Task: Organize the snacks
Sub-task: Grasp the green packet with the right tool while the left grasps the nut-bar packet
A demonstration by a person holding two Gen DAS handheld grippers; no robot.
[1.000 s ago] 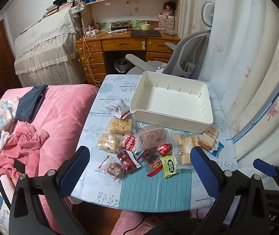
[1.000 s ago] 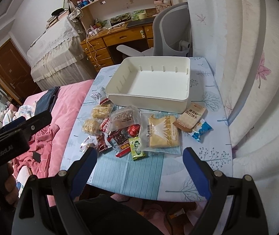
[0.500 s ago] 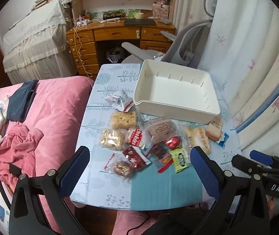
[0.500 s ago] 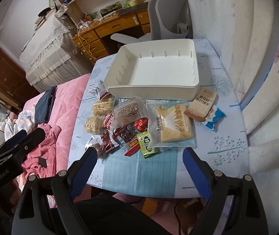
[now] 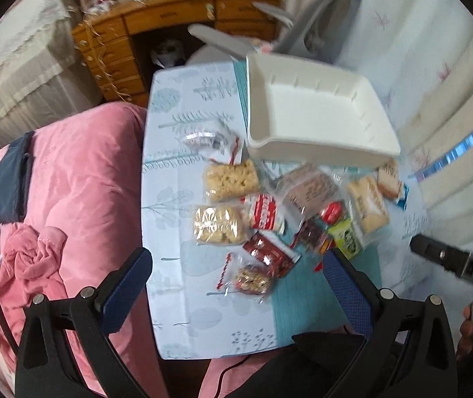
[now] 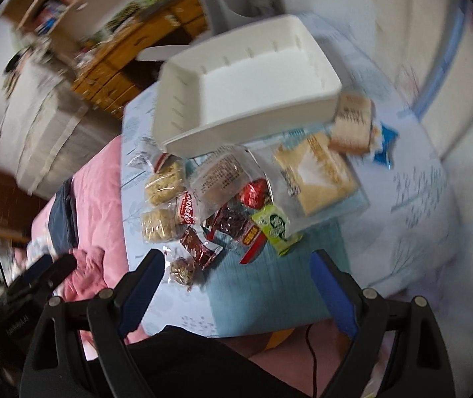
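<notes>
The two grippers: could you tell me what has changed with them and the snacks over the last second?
Both grippers, left and right, have dropped closer to the snack pile and tilted further down. Nothing was grasped; both stay open and empty. Snacks and white bin are unmoved.

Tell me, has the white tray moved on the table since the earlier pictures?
No. The white tray stands at the same far spot on the patterned tablecloth, with the snack pile just before it; only the cameras moved.

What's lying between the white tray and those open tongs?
Wrapped snacks: in the right wrist view, the green packet and others lie between the white tray and the right tongs.
</notes>
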